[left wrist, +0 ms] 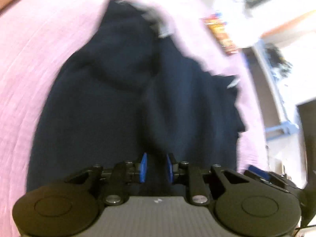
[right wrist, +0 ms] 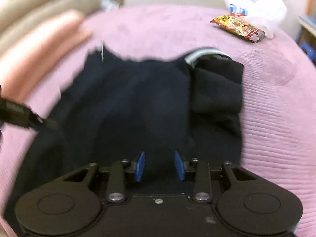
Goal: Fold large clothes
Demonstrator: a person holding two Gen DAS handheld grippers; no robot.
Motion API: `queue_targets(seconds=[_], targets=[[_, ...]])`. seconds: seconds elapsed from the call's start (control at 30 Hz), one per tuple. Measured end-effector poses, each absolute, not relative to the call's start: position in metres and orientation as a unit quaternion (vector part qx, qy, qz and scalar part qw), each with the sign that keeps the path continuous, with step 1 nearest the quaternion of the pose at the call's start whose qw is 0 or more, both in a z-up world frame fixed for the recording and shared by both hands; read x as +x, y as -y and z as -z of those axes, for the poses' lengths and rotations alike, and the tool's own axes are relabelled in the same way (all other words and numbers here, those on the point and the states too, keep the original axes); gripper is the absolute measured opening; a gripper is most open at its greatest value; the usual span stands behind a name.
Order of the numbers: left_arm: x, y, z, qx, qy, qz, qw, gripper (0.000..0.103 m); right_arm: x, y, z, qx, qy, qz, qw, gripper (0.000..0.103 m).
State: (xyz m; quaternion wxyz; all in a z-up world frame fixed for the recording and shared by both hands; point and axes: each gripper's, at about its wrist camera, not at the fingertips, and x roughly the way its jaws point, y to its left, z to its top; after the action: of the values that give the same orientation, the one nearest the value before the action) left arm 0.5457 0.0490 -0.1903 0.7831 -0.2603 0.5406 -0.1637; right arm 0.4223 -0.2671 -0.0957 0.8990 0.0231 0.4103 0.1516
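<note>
A dark navy, soft-knit garment (right wrist: 134,102) lies spread on a bed covered with a pale pink ribbed blanket (right wrist: 276,118). In the right wrist view the garment fills the middle of the frame, with a grey-lined hood or collar (right wrist: 203,54) showing at about 1 o'clock and a bunched section of cloth (right wrist: 217,90) lying beside the main body at 2 o'clock. That bunched part appears to be a sleeve or side panel already brought in, though the blur makes it hard to be sure.

The right hand-held gripper (right wrist: 160,165) hovers over the near edge of the garment with its blue pads well apart and nothing between them. The left hand-held gripper (left wrist: 157,167) also sits above the near edge; its pads stand a narrower gap apart, and dark cloth lies behind that gap, but I cannot tell whether any fabric is pinched.

At 1 o'clock on the blanket, well apart from the garment, lie a yellow and red snack packet (right wrist: 238,28) and a white plastic bag (right wrist: 254,6).

The fold seems at an early to middle stage: the garment is laid out and perhaps partly narrowed, while the main lengthwise and crosswise folds look not yet done.
</note>
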Motion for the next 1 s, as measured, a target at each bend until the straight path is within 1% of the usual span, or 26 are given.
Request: queue_targets(seconds=[0.07, 0.13, 0.2, 0.23, 0.27, 0.3, 0.33, 0.37, 0.43, 0.5, 0.53, 0.57, 0.6, 0.63, 0.67, 0.7, 0.8, 0.93, 1.0], targets=[[0.562, -0.018, 0.178, -0.218, -0.525, 0.195, 0.799, 0.028, 0.441, 0.249, 0.104, 0.046, -0.398, -0.152, 0.904, 0.043], [0.572, 0.015, 0.180, -0.160, -0.521, 0.203, 0.814, 0.029, 0.464, 0.241, 0.120, 0.057, -0.411, -0.140, 0.899, 0.043], [0.579, 0.035, 0.192, -0.131, -0.530, 0.194, 0.815, 0.028, 0.474, 0.241, 0.137, 0.094, -0.438, -0.138, 0.883, 0.043], [0.583, 0.038, 0.201, -0.129, -0.535, 0.189, 0.813, 0.027, 0.476, 0.242, 0.145, 0.116, -0.455, -0.140, 0.872, 0.043], [0.587, 0.040, 0.210, -0.136, -0.539, 0.186, 0.810, 0.025, 0.474, 0.246, 0.152, 0.132, -0.476, -0.140, 0.858, 0.042], [0.588, 0.041, 0.216, -0.142, -0.541, 0.182, 0.809, 0.021, 0.471, 0.252, 0.158, 0.131, -0.492, -0.132, 0.851, 0.037], [0.588, 0.038, 0.220, -0.142, -0.541, 0.180, 0.809, 0.018, 0.464, 0.255, 0.161, 0.121, -0.496, -0.128, 0.850, 0.024], [0.590, 0.036, 0.222, -0.146, -0.540, 0.180, 0.809, 0.017, 0.456, 0.263, 0.163, 0.111, -0.495, -0.124, 0.853, 0.008], [0.579, 0.018, 0.231, -0.158, -0.543, 0.179, 0.805, 0.017, 0.440, 0.279, 0.163, 0.114, -0.497, -0.119, 0.852, 0.003], [0.577, 0.013, 0.230, -0.166, -0.549, 0.169, 0.801, 0.017, 0.425, 0.294, 0.159, 0.134, -0.502, -0.115, 0.847, 0.003], [0.577, 0.017, 0.224, -0.164, -0.551, 0.167, 0.801, 0.017, 0.421, 0.297, 0.155, 0.136, -0.502, -0.114, 0.847, 0.006], [0.573, 0.021, 0.214, -0.160, -0.549, 0.173, 0.802, 0.020, 0.413, 0.299, 0.150, 0.132, -0.498, -0.111, 0.850, 0.018], [0.568, 0.026, 0.203, -0.152, -0.540, 0.189, 0.806, 0.025, 0.406, 0.299, 0.145, 0.124, -0.489, -0.110, 0.856, 0.024], [0.563, 0.031, 0.193, -0.142, -0.529, 0.203, 0.812, 0.029, 0.399, 0.298, 0.139, 0.117, -0.478, -0.113, 0.863, 0.026], [0.560, 0.037, 0.184, -0.133, -0.523, 0.210, 0.816, 0.033, 0.393, 0.297, 0.134, 0.116, -0.470, -0.118, 0.867, 0.026], [0.558, 0.045, 0.177, -0.124, -0.517, 0.216, 0.819, 0.034, 0.390, 0.295, 0.129, 0.116, -0.464, -0.122, 0.870, 0.026], [0.556, 0.068, 0.173, -0.116, -0.512, 0.244, 0.815, 0.033, 0.385, 0.287, 0.128, 0.111, -0.456, -0.130, 0.873, 0.027], [0.548, 0.087, 0.169, -0.086, -0.502, 0.236, 0.827, 0.033, 0.387, 0.279, 0.132, 0.094, -0.446, -0.140, 0.879, 0.027], [0.545, 0.086, 0.171, -0.081, -0.501, 0.232, 0.830, 0.033, 0.390, 0.280, 0.135, 0.096, -0.439, -0.143, 0.882, 0.031]])
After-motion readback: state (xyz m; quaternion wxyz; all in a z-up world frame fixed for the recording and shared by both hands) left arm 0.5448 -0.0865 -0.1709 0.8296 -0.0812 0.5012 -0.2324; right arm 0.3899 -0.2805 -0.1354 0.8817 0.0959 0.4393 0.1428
